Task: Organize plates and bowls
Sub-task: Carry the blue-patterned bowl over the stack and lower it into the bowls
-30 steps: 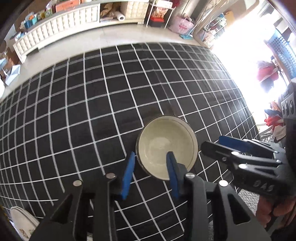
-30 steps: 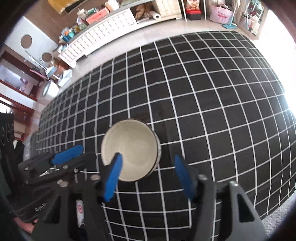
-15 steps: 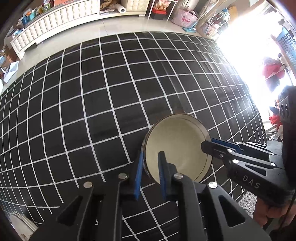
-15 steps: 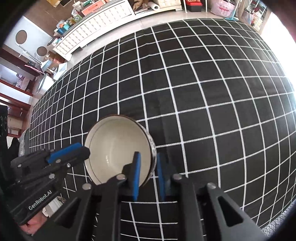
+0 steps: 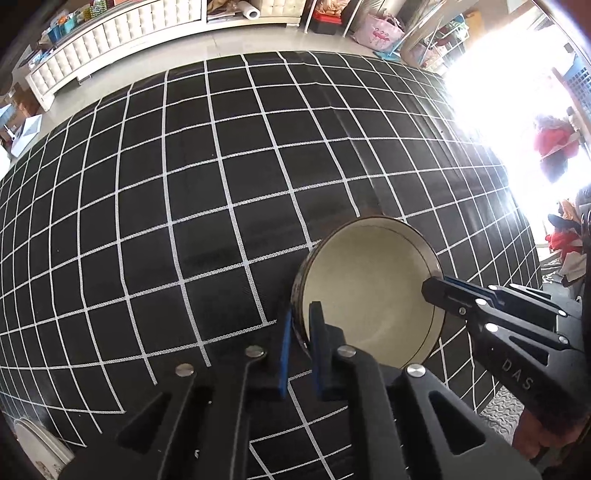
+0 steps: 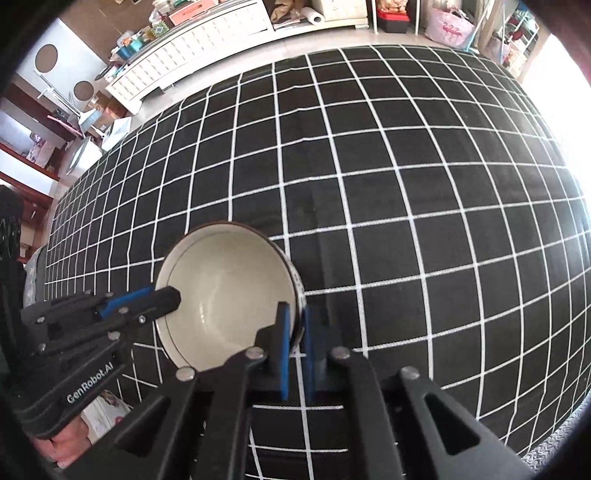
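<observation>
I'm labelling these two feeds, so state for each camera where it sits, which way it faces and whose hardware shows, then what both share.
Left wrist: on the left gripper, looking steeply down its blue fingers, clamped on the bowl rim; the right gripper enters from the right edge.
Right wrist: on the right gripper, looking steeply down, clamped on the opposite rim of the bowl; the left gripper enters from the left, a hand below it.
Shared: bowl, black checked tablecloth, both grippers, white cabinet.

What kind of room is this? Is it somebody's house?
Probably a home living or dining room. A bowl sits on a black checked tablecloth, a long white cabinet crowded with household things stands by the wall, and a pink flamingo bag rests on the floor.
</observation>
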`<state>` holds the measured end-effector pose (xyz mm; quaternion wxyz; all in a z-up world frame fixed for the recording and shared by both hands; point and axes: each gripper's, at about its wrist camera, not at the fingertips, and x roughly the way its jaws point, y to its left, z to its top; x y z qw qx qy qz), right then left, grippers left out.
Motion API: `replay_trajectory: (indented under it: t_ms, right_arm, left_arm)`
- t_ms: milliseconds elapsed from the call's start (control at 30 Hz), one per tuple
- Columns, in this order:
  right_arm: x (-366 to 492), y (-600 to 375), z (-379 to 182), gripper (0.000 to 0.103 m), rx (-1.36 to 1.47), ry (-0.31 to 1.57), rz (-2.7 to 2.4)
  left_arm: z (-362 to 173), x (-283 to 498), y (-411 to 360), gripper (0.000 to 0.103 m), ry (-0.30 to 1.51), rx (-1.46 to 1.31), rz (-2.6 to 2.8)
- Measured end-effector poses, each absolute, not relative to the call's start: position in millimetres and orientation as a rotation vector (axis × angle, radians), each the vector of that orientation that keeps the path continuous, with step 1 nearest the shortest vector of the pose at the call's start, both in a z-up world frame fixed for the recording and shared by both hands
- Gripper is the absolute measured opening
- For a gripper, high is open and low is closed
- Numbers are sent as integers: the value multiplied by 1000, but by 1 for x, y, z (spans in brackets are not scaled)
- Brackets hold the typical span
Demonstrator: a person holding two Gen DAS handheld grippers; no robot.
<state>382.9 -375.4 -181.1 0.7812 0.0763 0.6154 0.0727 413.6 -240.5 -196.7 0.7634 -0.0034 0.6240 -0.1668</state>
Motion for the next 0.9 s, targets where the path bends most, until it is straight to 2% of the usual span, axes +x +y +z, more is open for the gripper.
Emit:
replay_trajectory:
  t_ms: [600,900]
  right_arm:
    - [375,-358,-170,8,183,1316,136]
    - [351,-320,-133,8,169,1282,176]
  left_arm:
    - [-189,398,-246,6,1355,33,-345]
    - [-147,367,-203,6,1311,-5,-324]
